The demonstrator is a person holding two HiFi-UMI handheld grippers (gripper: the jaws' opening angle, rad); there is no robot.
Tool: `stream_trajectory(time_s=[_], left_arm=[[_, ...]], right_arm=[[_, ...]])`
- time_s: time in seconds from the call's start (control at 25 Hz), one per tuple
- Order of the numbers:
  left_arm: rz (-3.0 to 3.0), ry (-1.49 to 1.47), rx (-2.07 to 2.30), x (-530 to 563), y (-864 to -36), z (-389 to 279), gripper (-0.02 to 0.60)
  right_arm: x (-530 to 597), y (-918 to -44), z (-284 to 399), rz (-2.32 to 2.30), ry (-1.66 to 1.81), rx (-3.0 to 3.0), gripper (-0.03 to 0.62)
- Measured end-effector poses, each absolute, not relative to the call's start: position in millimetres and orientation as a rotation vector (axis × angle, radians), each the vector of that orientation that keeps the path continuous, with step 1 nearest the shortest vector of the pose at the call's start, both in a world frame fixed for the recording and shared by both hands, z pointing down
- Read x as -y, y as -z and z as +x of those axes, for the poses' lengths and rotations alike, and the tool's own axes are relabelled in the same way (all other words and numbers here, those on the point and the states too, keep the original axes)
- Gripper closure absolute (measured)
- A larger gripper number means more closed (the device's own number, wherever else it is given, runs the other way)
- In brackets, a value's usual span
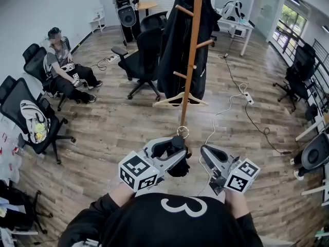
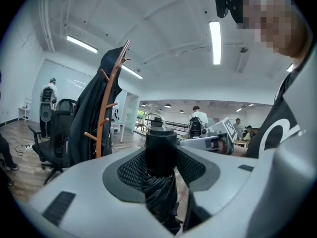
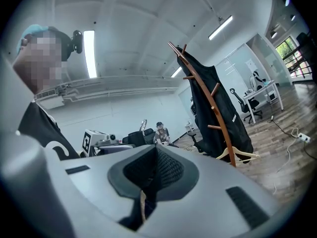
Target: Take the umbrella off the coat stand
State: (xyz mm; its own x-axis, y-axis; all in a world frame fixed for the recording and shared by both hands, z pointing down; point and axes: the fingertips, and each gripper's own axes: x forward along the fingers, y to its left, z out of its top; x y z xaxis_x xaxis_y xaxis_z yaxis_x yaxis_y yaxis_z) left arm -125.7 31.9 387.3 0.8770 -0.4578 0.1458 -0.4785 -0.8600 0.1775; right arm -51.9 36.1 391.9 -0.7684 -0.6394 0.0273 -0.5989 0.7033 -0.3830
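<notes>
White "3" on shirt, near umbrella

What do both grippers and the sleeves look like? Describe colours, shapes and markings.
The left gripper and the right gripper both have light grey moulded shells with black textured pads. Each carries a white cube printed with black square markers. The sleeves are black.

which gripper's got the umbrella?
The left gripper: its jaws are clamped on the folded black umbrella. The right gripper has its jaws shut together with nothing between them.
</notes>
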Motion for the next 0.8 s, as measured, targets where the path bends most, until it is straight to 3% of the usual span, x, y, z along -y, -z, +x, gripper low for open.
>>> stream_trajectory(time_s=[0.8], left_arm=[[2.818, -0.140, 0.734, -99, -385, -65, 0.382]], right_arm=[[-100, -391, 2, -0.960, 0.614, -2.791, 0.568]])
